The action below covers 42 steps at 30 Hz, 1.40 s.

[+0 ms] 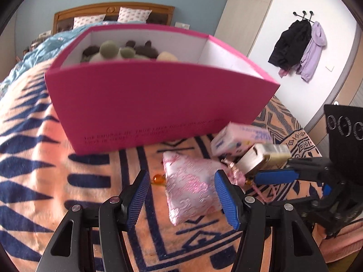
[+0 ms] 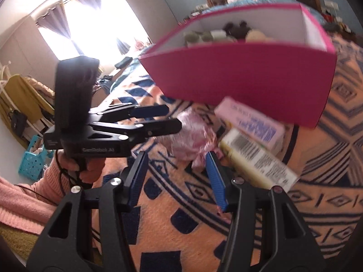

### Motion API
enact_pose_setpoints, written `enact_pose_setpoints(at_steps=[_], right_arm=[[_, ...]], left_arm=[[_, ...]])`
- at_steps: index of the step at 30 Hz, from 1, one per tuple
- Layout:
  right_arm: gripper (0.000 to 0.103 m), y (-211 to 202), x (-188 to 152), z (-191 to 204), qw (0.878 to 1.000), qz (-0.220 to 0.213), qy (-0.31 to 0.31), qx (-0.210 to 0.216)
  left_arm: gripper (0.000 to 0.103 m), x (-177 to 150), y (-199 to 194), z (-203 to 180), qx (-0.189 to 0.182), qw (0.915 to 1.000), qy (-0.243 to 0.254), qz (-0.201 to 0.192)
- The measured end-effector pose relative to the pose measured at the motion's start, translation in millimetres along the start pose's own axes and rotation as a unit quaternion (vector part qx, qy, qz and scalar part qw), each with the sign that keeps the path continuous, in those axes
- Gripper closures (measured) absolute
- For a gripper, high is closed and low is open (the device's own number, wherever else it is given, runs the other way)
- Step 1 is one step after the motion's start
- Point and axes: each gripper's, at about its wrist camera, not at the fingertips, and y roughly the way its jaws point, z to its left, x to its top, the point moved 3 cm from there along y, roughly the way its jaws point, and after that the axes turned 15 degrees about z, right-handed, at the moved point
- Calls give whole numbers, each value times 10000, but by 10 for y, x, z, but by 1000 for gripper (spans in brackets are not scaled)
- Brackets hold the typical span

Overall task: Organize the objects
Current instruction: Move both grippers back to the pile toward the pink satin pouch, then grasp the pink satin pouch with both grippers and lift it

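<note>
Left gripper: jaws part-open, pads clear of the pink pouch that lies between them on the bed blanket; blurred, contact with the right pad not certain. Right gripper: jaws part-open with nothing between them; its right finger sits just beside a cream box with a barcode. A pink carton lies just beyond that, near the wall of the magenta box. Magenta box is straight ahead of both grippers, open top, plush toys at its far end, near-right part bare. Open blanket left of the left gripper. Box front has dark lettering, too blurred to read. Left gripper body reads "GenRobot AI".
</note>
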Motion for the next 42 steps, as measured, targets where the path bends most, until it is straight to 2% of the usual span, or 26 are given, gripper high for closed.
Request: enact_pose_setpoints(at_steps=[6, 16, 17, 19, 20, 25, 35, 42], right_arm=[[48, 114, 29, -203, 9979, 12, 627, -174], [48, 290, 152, -201, 9967, 94, 804, -99], [49, 290, 157, -217, 9963, 74, 852, -49], [61, 296, 151, -226, 9962, 96, 858, -88], [64, 299, 151, -234, 9960, 94, 882, -70], [73, 260, 146, -193, 9972, 47, 741, -132], [75, -101, 154, 52, 9991, -278, 173, -275], [76, -470, 187, 195, 9977, -572, -126, -329]], left_arm=[[45, -52, 42, 26, -115, 9999, -40, 85], [49, -137, 74, 31, -354, 9991, -13, 239], [49, -150, 76, 31, -384, 9990, -16, 249], [53, -177, 81, 36, -459, 9986, -13, 272], [54, -190, 78, 38, -514, 9983, -21, 280], [54, -245, 43, -50, -551, 9979, 113, 308], [54, -257, -335, -267, -598, 9974, 404, -47], [54, -88, -610, -367, -564, 9957, 626, -383]])
